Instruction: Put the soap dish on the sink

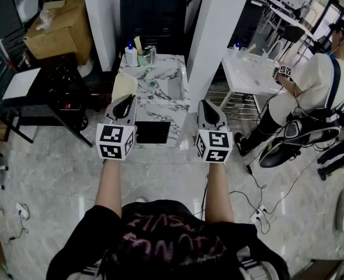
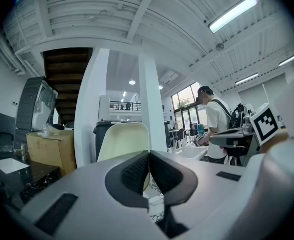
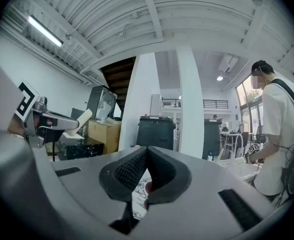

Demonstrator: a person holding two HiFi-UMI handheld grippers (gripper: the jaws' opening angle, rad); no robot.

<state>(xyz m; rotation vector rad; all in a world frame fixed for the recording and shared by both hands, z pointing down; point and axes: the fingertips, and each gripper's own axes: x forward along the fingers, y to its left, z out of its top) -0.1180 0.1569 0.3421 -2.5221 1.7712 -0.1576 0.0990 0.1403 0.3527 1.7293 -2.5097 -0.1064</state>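
My left gripper (image 1: 127, 99) is shut on the lower edge of a pale cream soap dish (image 1: 124, 85), which stands up over the left side of the marble sink counter (image 1: 160, 112). In the left gripper view the soap dish (image 2: 124, 140) rises behind the closed jaws of the left gripper (image 2: 148, 155). My right gripper (image 1: 207, 104) hovers at the counter's right edge, shut with nothing in it. In the right gripper view the right gripper (image 3: 147, 151) shows its pads pressed together. The basin (image 1: 167, 86) lies between the two grippers, further back.
A blue-capped bottle (image 1: 131, 55) and a faucet (image 1: 151, 53) stand at the counter's back. A dark flat mat (image 1: 153, 132) lies on its front. White pillars (image 1: 215, 34) flank the sink. Another person (image 1: 312, 92) works at a white sink (image 1: 247, 72) on the right. A black table (image 1: 43, 95) stands on the left.
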